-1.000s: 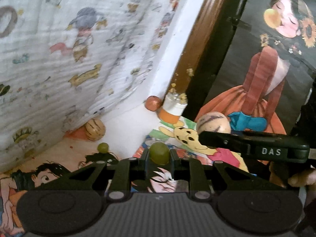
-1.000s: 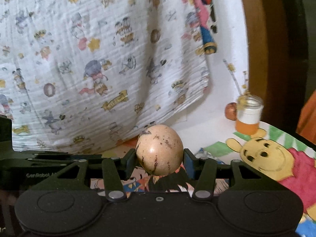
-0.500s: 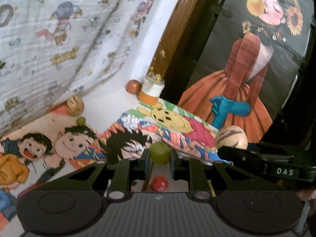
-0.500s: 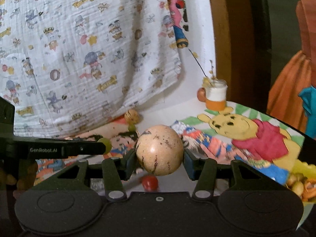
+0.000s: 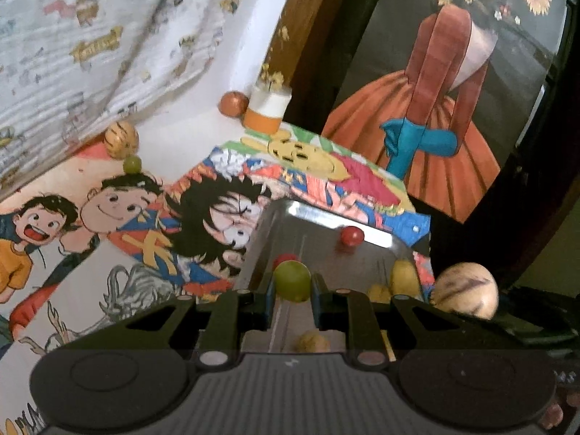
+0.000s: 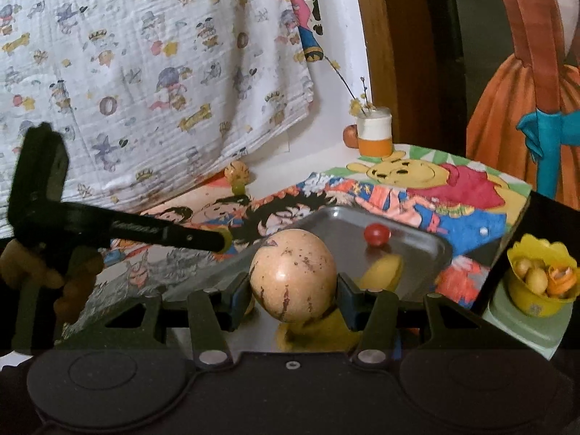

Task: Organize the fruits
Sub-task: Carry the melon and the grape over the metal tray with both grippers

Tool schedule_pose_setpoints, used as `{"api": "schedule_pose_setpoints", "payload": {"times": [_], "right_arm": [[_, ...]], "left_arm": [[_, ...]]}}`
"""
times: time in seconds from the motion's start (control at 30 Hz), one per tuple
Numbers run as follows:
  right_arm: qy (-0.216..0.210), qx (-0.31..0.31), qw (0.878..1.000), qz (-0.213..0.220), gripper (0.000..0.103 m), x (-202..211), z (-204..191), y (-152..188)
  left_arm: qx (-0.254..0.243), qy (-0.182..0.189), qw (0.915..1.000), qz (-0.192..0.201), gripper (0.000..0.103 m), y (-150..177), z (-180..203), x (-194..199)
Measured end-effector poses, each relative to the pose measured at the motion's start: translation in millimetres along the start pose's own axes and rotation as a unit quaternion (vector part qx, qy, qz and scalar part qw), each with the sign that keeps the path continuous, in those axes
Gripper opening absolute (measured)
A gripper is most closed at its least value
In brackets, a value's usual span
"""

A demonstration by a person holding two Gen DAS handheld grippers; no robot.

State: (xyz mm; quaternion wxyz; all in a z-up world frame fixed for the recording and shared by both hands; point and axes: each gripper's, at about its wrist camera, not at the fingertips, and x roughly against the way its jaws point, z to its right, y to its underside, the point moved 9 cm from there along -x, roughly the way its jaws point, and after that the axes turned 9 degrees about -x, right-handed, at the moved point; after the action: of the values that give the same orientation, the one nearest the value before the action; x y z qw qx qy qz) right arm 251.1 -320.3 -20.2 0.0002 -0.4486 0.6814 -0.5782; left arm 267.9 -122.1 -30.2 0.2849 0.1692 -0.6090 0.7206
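Note:
My left gripper is shut on a small green fruit and holds it above the near part of a metal tray. My right gripper is shut on a round tan speckled fruit, also over the tray; this fruit shows in the left wrist view. In the tray lie a red tomato, a yellow fruit and more fruit partly hidden under the fingers. A striped tan fruit and a small green fruit lie on the table at the back left.
A cartoon-print cloth covers the table. A white and orange jar with twigs and a reddish fruit stand at the back by the wall. A yellow bowl of fruit sits off the table's right edge. A printed sheet hangs behind.
Both grippers have drawn back and tilted down with their fruits still held. The metal tray has come into view beneath them.

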Motion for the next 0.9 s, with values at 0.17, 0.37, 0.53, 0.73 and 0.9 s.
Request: {"api": "schedule_pose_setpoints", "payload": {"times": [0.17,0.37,0.53,0.73,0.9], "right_arm": [[0.001,-0.002,1.000,0.004,0.053,5.9,-14.1,17.7],[0.006,-0.002,1.000,0.007,0.053,0.6,-30.9,33.7],[0.011,-0.003,1.000,0.001,0.053,-8.6,-43.0,46.1],[0.029,0.004,1.000,0.000,0.053,-20.3,-52.1,56.4],[0.044,0.005,0.999,0.001,0.053,-27.8,-53.5,61.3]], "left_arm": [[-0.001,-0.003,0.9999,-0.017,0.022,10.0,-4.0,-7.2],[-0.004,-0.003,0.9995,-0.032,0.022,19.1,-7.1,-13.6],[-0.006,-0.005,0.9992,-0.040,0.023,25.2,-10.8,-14.8],[-0.007,-0.005,0.9987,-0.049,0.023,31.9,-13.6,-15.6],[-0.008,-0.006,0.9986,-0.053,0.023,35.7,-14.9,-15.5]]}}
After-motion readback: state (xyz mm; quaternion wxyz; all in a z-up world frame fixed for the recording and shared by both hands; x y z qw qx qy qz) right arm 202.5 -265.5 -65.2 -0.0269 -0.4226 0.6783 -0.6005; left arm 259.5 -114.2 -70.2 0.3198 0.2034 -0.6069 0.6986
